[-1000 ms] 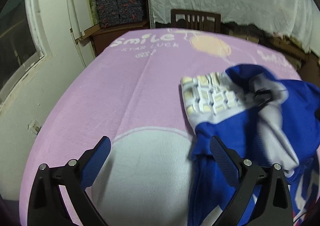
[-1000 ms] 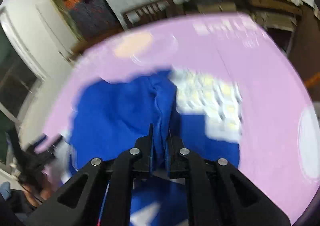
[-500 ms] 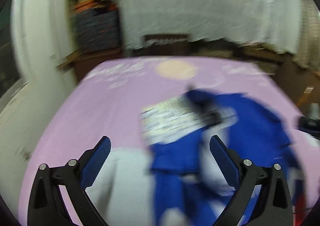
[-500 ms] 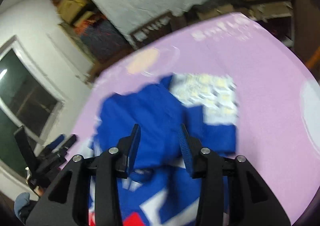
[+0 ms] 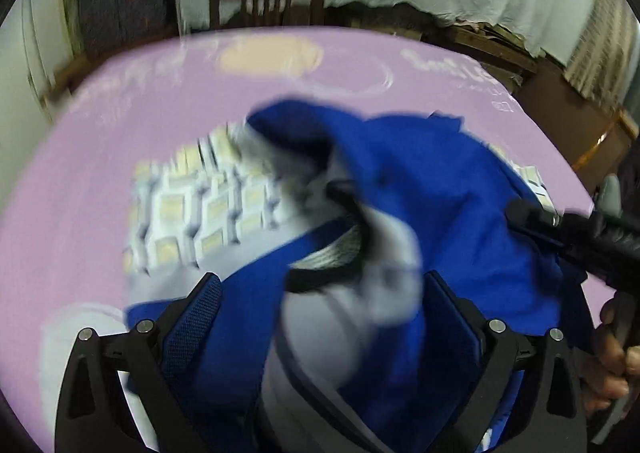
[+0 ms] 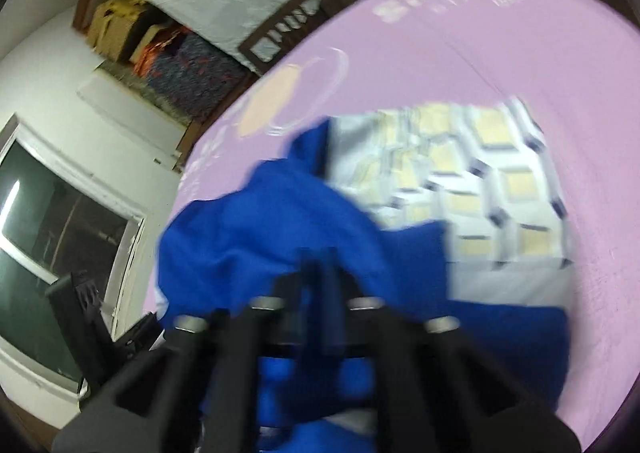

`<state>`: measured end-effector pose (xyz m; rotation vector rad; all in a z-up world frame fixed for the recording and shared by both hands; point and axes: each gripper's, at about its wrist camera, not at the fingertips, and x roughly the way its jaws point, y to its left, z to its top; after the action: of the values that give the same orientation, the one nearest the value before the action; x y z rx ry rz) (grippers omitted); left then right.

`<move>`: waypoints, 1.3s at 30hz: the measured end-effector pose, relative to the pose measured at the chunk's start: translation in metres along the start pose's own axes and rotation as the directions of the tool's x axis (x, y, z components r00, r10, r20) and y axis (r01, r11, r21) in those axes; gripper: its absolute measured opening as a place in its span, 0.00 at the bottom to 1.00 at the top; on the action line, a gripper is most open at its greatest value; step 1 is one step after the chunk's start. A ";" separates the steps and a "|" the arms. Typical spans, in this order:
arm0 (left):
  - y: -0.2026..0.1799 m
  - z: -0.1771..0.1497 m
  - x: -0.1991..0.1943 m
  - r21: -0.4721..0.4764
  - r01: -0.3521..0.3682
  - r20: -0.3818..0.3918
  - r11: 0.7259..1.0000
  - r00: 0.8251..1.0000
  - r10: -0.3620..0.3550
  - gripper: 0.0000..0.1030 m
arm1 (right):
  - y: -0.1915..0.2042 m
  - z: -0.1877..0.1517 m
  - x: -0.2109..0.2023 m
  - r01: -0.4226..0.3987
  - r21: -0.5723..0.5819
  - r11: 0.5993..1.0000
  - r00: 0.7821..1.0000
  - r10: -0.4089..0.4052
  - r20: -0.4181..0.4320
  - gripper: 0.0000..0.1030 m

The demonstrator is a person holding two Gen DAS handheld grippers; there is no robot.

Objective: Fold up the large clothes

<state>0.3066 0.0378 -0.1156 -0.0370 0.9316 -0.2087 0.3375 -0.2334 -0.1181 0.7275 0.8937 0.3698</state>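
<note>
The blue garment (image 5: pixel 432 189) fills lower centre, bunched between the left gripper (image 5: pixel 320 317)'s wide jaws. The right gripper (image 6: pixel 320 285)'s narrow jaws pinch its fabric at centre right of the left view.

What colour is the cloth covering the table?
Pink-lilac cloth with white lettering, clearest in the right wrist view.

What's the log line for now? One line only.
left gripper open over blue garment | right gripper shut on blue garment | surface: pink blanket

Left gripper (image 5: pixel 320 317) spread wide; right gripper (image 6: pixel 316 285) blurred, nearly closed.
</note>
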 end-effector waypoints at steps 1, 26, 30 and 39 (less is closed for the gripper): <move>0.000 0.001 -0.003 0.006 -0.010 0.014 1.000 1.000 0.010 0.97 | -0.007 0.000 -0.002 -0.033 0.020 0.999 0.999 0.033 0.001 0.00; 0.041 0.009 -0.022 -0.107 -0.138 0.036 0.985 0.989 0.143 0.97 | 0.045 -0.056 -0.015 -0.060 -0.160 0.985 0.989 0.037 -0.140 0.09; 0.036 0.007 -0.017 -0.082 -0.157 0.033 0.984 0.987 0.160 0.97 | 0.008 -0.053 -0.007 -0.072 -0.028 0.997 0.979 0.065 -0.193 0.00; 0.041 -0.006 -0.048 -0.093 -0.112 0.061 0.989 0.991 0.118 0.97 | 0.009 -0.057 -0.034 -0.070 -0.044 0.997 0.988 0.063 -0.141 0.21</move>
<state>0.2804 0.0872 -0.0864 -0.0725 0.8736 -0.0582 0.2715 -0.2228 -0.1154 0.6940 0.9904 0.5052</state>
